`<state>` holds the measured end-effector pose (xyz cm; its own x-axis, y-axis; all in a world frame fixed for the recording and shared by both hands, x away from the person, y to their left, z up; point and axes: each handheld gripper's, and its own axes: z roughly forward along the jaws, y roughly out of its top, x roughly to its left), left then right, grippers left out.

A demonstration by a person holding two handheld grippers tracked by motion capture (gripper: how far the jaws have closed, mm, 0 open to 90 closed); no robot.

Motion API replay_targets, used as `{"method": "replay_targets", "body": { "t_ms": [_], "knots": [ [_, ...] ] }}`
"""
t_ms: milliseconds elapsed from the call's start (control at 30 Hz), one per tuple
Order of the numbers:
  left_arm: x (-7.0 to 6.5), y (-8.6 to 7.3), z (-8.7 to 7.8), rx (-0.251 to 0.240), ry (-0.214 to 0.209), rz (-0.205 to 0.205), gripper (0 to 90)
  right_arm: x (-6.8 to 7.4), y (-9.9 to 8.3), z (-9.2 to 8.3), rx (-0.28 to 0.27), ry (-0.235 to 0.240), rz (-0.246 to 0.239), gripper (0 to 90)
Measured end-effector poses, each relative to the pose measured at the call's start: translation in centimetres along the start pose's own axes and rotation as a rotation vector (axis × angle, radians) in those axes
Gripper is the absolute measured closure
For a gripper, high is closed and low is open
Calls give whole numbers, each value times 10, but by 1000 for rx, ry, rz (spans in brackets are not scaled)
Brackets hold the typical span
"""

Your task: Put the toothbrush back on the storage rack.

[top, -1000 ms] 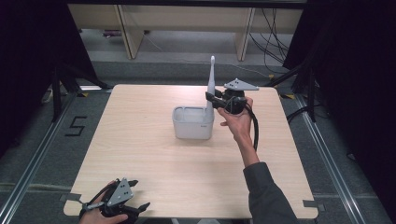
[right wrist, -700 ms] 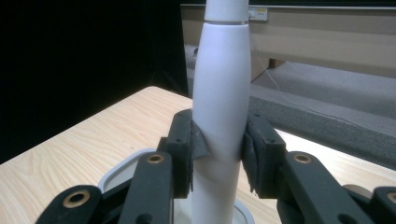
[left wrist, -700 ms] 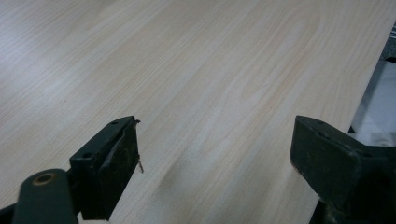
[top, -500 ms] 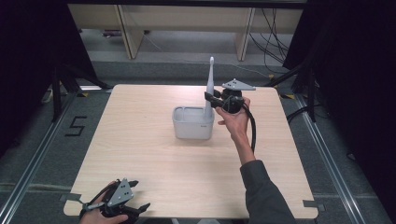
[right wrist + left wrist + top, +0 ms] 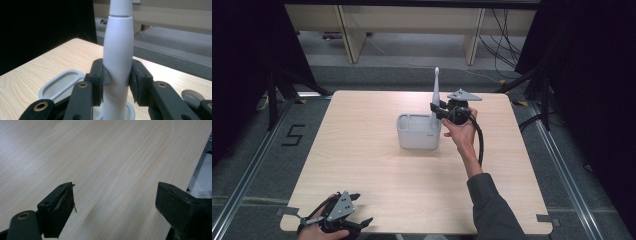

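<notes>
Little is changing since a second ago: right gripper (image 5: 117,81) is still pinching the upright electric toothbrush (image 5: 117,65) directly over the white holder's (image 5: 418,136) right compartment, left gripper (image 5: 115,207) resting spread, well apart.

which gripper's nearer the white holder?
Right. The right gripper is at the holder's right end, clamped on the upright electric toothbrush standing in it. The left gripper sits open at the table's near-left corner, well away.
</notes>
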<state>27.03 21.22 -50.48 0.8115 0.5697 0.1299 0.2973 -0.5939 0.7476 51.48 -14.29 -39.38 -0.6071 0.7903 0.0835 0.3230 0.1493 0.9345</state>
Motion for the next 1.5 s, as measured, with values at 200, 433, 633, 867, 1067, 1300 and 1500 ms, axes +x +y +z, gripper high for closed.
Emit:
{"method": "replay_targets", "body": {
  "t_ms": [200,433,633,867,1067,1300,1500],
  "knots": [
    [-1,0,1,-5,-4,-6,149,1,-6,3,21,-2,-19,664],
    [0,0,0,6,-10,-3,149,4,-13,5,59,-18,-23,664],
    [-1,0,1,7,-14,-10,149,5,-16,6,97,-27,-52,664],
    [-2,-1,2,-1,-22,-23,149,5,-20,8,133,-49,-63,667],
    [-2,-1,3,4,-22,-27,149,4,-24,10,137,-41,-65,669],
    [-2,-1,2,11,-18,-14,149,6,-26,10,121,-35,-45,673],
    [-2,-1,2,11,-11,-4,149,11,-22,7,118,-30,-50,469]
  ]
}}
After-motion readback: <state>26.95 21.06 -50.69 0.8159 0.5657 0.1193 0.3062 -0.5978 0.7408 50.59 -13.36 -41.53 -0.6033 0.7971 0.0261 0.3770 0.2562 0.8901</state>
